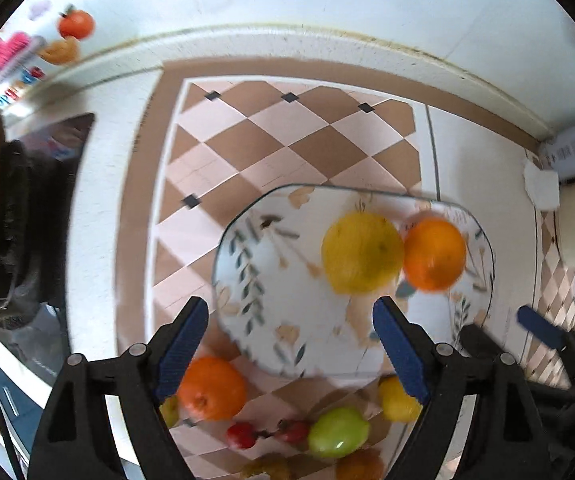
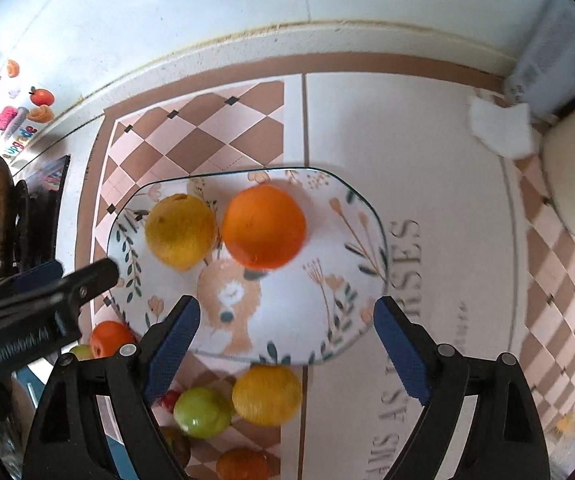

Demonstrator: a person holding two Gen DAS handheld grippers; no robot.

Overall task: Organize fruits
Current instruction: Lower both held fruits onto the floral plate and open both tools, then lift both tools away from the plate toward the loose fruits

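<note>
A floral plate [image 1: 283, 304] [image 2: 323, 300] lies on the counter, holding a yellow lemon [image 1: 361, 252] [image 2: 179, 232] and an orange [image 1: 433, 254] [image 2: 263, 226] side by side. My left gripper [image 1: 291, 312] hangs open above the plate's near left part, nothing between its fingers. My right gripper [image 2: 287, 312] is open too, above the plate's near edge, empty. Loose fruit lies on the counter nearer than the plate: an orange [image 1: 211, 388] [image 2: 109, 338], a green apple [image 1: 337, 432] [image 2: 201, 412], a second lemon [image 1: 397, 400] [image 2: 265, 394] and red cherries [image 1: 263, 434].
A checkered mat [image 1: 287, 136] covers the counter under the plate. A black gas stove [image 1: 11, 220] [image 2: 11, 216] sits at the left. A crumpled white tissue [image 2: 501, 128] lies at the back right by the wall. The left gripper's body [image 2: 39, 300] reaches in from the left.
</note>
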